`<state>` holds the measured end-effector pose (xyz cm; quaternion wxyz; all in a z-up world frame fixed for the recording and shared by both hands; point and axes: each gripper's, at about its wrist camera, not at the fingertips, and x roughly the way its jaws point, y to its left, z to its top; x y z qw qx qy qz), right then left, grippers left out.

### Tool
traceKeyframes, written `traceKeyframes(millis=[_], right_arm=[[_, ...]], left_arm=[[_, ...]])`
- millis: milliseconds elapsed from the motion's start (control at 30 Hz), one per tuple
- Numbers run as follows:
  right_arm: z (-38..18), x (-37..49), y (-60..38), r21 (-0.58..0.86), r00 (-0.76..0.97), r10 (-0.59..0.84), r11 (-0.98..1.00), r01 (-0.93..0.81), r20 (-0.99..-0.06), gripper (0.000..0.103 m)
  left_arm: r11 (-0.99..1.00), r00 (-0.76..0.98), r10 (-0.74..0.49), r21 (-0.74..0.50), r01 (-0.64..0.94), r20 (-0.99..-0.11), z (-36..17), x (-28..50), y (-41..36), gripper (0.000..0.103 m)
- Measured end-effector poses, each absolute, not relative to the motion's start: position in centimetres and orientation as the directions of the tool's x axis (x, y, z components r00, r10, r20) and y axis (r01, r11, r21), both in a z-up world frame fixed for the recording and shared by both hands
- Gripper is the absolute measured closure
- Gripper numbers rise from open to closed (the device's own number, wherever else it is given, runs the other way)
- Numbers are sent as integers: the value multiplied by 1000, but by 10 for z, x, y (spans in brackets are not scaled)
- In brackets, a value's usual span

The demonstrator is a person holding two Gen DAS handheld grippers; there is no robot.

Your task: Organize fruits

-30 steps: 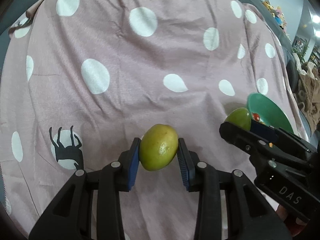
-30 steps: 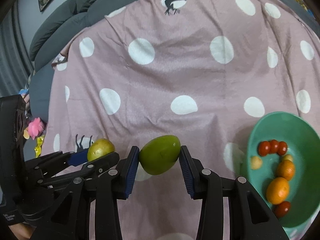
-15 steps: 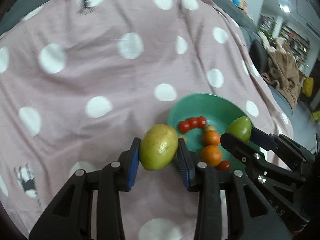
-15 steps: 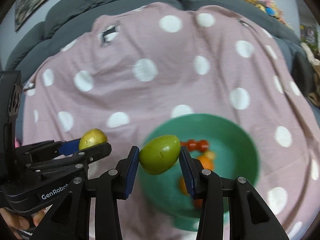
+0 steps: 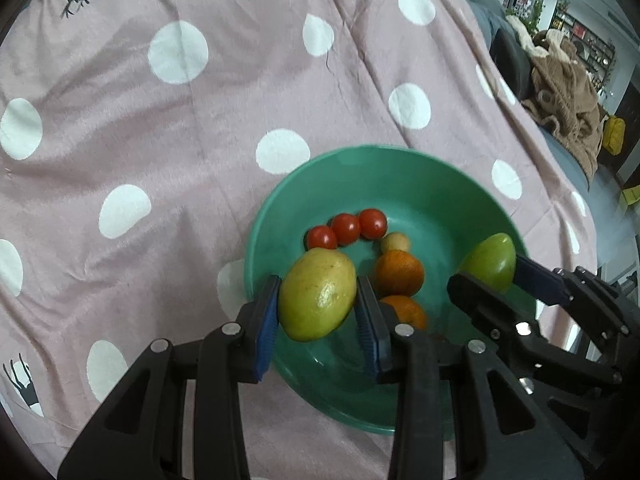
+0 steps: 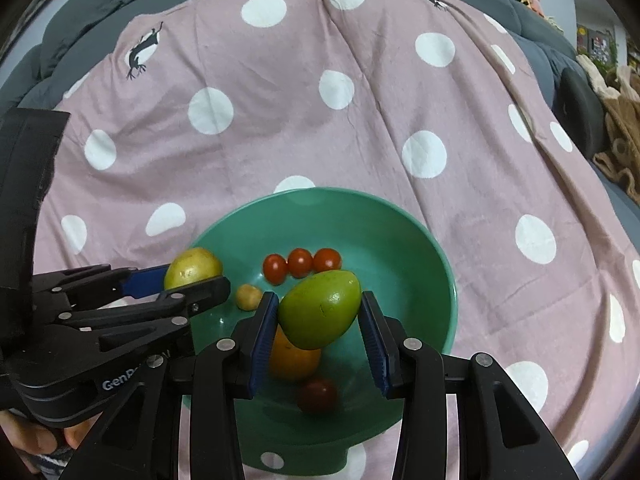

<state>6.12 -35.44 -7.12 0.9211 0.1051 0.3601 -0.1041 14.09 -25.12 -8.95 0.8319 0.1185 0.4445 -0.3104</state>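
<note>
In the left wrist view no writing can be read; the left gripper [image 5: 318, 306] pinches an oval yellow-green fruit [image 5: 317, 294] between its blue pads, narrowly parted, above the near side of the round green bowl [image 5: 420, 178]. In the right wrist view the left gripper's black body shows the partial lettering "GenR"; the right gripper [image 6: 320, 318] clamps a greener oval fruit [image 6: 319, 309] over the bowl's middle, above an orange [image 6: 294, 362] and cherry tomatoes [image 6: 301, 262].

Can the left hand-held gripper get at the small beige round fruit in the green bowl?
Probably not yet: the left hand-held gripper is shut on a yellow-green fruit. The small beige round fruit itself lies uncovered.
</note>
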Motion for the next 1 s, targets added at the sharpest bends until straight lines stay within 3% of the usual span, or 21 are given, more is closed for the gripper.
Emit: traceKeyframes(millis=[233,367,400,500,667,1000], right_arm=[[-82,69,-358,84,651,-132,953,290,-747,60],[-76,61,-361,72,643,-158,946,317,-750,60],[-71,58,-362,62,645,-169,945,320,-745,60],[-50,46,-363,52,658,-175,949,310,-733,58],[-11,30,-359,19,649,-164,964,265,-743,57],[65,8,-345,-20,646,-110,989,145,-756,54]], left_arm=[[778,398,-390,-67,624,-830,-89,140,-255,66],[768,401,-390,-53,638,-829,-77,133,-254,51],[777,426,-371,-25,629,-825,-68,129,-252,40],[789,490,-334,45,612,-805,-44,120,-247,22],[786,497,-359,32,618,-790,-1,103,-232,1],[787,529,-358,56,614,-769,76,82,-219,1]])
